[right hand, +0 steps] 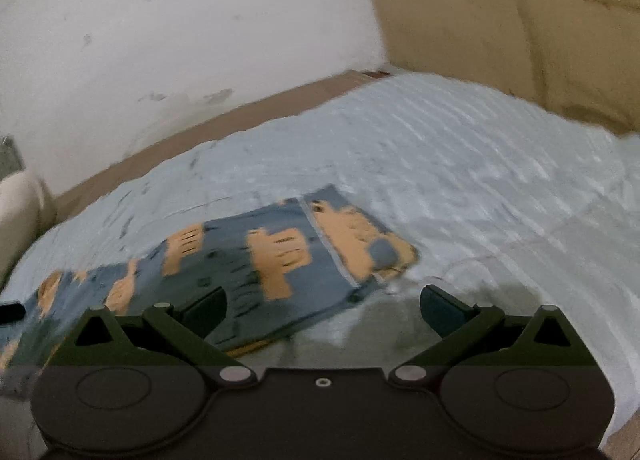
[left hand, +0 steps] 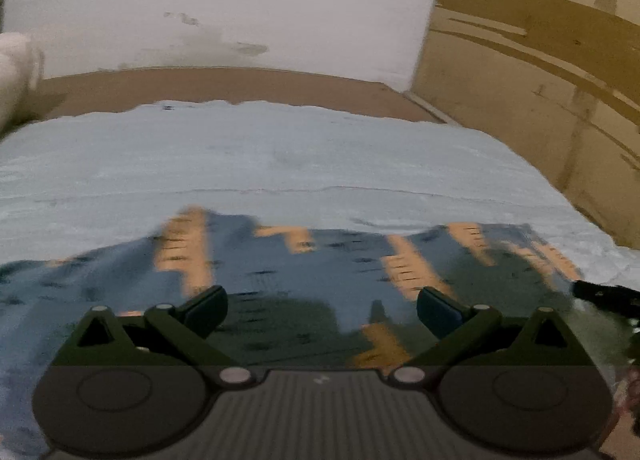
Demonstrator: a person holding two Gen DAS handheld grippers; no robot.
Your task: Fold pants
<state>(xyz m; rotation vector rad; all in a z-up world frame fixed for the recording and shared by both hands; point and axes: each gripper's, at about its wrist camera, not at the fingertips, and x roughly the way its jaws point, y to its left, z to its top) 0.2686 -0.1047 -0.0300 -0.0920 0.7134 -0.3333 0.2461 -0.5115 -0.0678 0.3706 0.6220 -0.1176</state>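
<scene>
The pants (left hand: 320, 272) are blue with orange patches and lie flat on a pale blue bed sheet (left hand: 280, 156). My left gripper (left hand: 322, 310) is open and empty, hovering just above the pants' middle. In the right wrist view the pants (right hand: 256, 260) stretch from the lower left to a hemmed end near the centre. My right gripper (right hand: 323, 310) is open and empty above the near right edge of the pants. The right gripper's dark tip shows at the right edge of the left wrist view (left hand: 604, 294).
The bed sheet (right hand: 480, 180) covers a mattress with a brown edge (left hand: 224, 80) along a white wall (left hand: 240, 0). A brown cardboard-like panel (left hand: 540, 60) stands at the right. A white roll (left hand: 14, 68) sits at the far left.
</scene>
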